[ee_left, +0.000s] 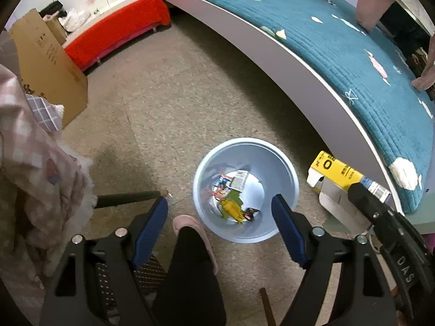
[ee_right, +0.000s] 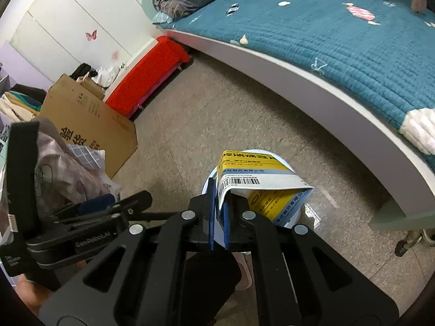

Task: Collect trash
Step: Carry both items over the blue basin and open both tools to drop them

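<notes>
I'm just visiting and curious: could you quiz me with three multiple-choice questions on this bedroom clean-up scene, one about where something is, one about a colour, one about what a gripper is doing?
1. Where does the bin stand?
A. On the bed
B. On the floor beside the bed
C. On the red bench

2. What colour is the bed cover?
A. Teal blue
B. Red
C. White

3. What is the right gripper doing?
A. Standing wide open, empty
B. Pinching a flap of the yellow carton
C. Holding a slipper

Answers: 1 B, the bin sits on the floor next to the bed's pale side; 2 A, the quilted cover is teal with small patterns; 3 B, its blue pads clamp the carton's white flap above the bin.
</notes>
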Demonstrator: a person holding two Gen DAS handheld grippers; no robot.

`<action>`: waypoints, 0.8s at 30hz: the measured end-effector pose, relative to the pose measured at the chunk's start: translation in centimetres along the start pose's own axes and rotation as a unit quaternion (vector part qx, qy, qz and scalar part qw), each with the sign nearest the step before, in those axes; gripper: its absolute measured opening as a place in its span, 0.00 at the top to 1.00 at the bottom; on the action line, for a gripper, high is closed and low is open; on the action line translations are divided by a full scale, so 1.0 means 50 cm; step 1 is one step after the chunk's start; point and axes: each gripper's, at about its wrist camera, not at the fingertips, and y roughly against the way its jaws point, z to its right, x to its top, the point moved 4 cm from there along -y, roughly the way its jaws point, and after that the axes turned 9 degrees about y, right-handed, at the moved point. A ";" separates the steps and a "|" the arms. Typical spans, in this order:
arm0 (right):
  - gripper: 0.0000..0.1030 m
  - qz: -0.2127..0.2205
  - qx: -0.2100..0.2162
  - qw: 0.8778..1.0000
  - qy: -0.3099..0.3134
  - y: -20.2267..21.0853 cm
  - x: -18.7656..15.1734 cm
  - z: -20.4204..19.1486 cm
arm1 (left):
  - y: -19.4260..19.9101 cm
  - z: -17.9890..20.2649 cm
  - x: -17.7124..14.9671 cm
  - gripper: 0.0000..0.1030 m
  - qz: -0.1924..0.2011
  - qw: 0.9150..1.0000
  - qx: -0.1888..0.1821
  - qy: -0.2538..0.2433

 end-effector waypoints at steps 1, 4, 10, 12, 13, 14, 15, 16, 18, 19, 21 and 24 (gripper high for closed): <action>0.95 -0.001 0.001 1.000 0.001 -0.004 -0.001 -0.004 | 0.002 -0.001 0.001 0.25 0.004 1.000 0.006 -0.002; 0.94 -0.006 0.003 1.000 0.002 -0.017 0.001 -0.016 | 0.001 -0.011 0.001 0.25 0.005 1.000 0.019 -0.003; 0.91 -0.013 0.011 1.000 0.007 -0.046 0.016 -0.042 | 0.005 -0.034 0.006 0.25 0.007 0.999 0.033 0.015; 0.67 -0.013 0.013 1.000 0.005 -0.050 0.019 -0.043 | 0.008 -0.039 0.006 0.25 0.007 0.999 0.032 0.021; 0.60 -0.007 0.006 1.000 -0.003 -0.047 0.020 -0.038 | 0.009 -0.044 0.006 0.24 0.009 0.999 0.038 0.026; 0.49 -0.002 0.012 1.000 -0.009 -0.043 0.021 -0.033 | 0.009 -0.047 0.006 0.22 0.008 0.999 0.036 0.030; 0.49 0.000 0.016 1.000 -0.012 -0.040 0.021 -0.031 | 0.009 -0.048 0.005 0.21 0.006 0.999 0.031 0.031; 0.49 -0.001 0.014 1.000 -0.013 -0.038 0.020 -0.030 | 0.008 -0.049 0.004 0.21 0.005 0.999 0.032 0.032; 0.49 -0.001 0.017 1.000 -0.017 -0.030 0.016 -0.026 | 0.009 -0.046 0.001 0.21 0.004 0.999 0.033 0.030; 0.48 0.000 0.018 1.000 -0.020 -0.028 0.015 -0.027 | 0.010 -0.044 -0.001 0.21 0.003 0.999 0.032 0.030; 0.46 0.000 0.020 1.000 -0.024 -0.021 0.013 -0.025 | 0.018 -0.035 -0.004 0.21 0.007 0.999 0.029 0.027; 0.46 0.002 0.019 0.999 -0.027 -0.005 0.012 -0.023 | 0.032 -0.022 -0.011 0.21 0.007 1.000 0.024 0.019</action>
